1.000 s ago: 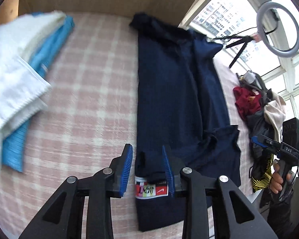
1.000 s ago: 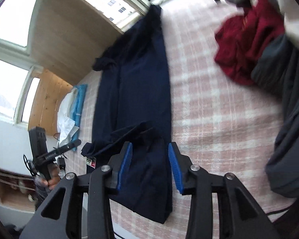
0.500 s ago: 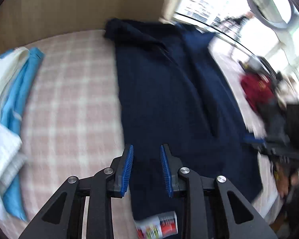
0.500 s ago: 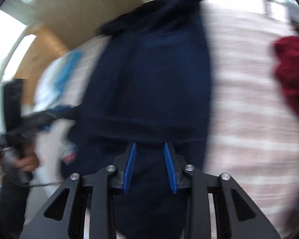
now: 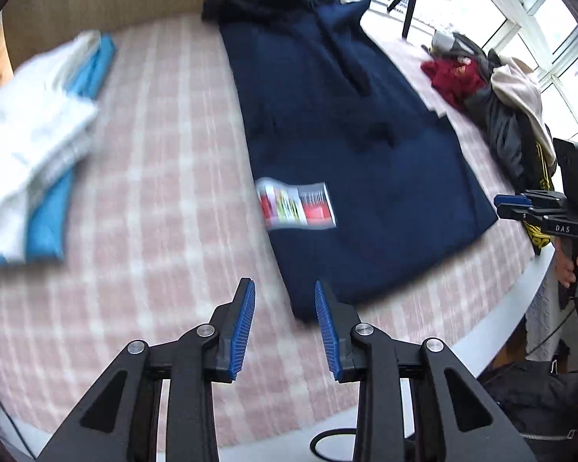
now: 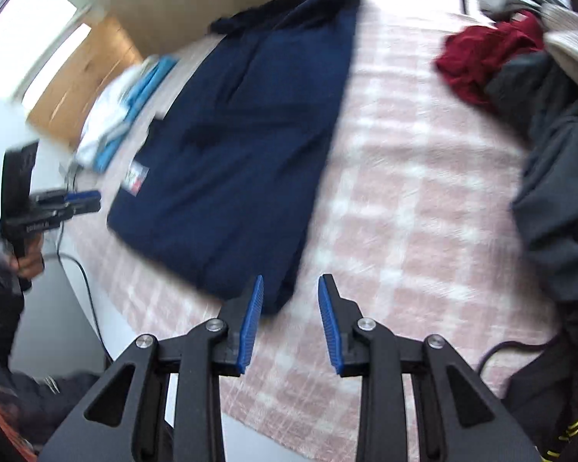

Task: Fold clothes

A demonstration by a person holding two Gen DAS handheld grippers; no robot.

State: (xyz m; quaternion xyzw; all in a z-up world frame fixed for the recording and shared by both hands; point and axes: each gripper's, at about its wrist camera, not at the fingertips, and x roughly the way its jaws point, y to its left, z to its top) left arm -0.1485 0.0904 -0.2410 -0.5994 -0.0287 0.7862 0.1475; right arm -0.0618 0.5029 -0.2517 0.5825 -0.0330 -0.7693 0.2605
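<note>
A pink checked cloth (image 5: pixel 142 177) covers the surface, and the navy garment (image 5: pixel 350 146) lies flat along its middle, a colourful label (image 5: pixel 296 202) facing up. The left wrist view alone shows the white and blue folded stack (image 5: pixel 34 134) clearly; the right wrist view shows more of the dark grey and red clothes pile (image 6: pixel 520 77). The left gripper (image 5: pixel 284 321) and right gripper (image 6: pixel 291 317) hover with jaws apart, holding nothing.

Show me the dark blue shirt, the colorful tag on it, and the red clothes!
dark blue shirt (image 5: pixel 350 127), left wrist view, middle of the flat cloth.
colorful tag (image 5: pixel 296 208), left wrist view, center of the label.
red clothes (image 6: pixel 481 54), right wrist view, middle of the crumpled heap.
</note>
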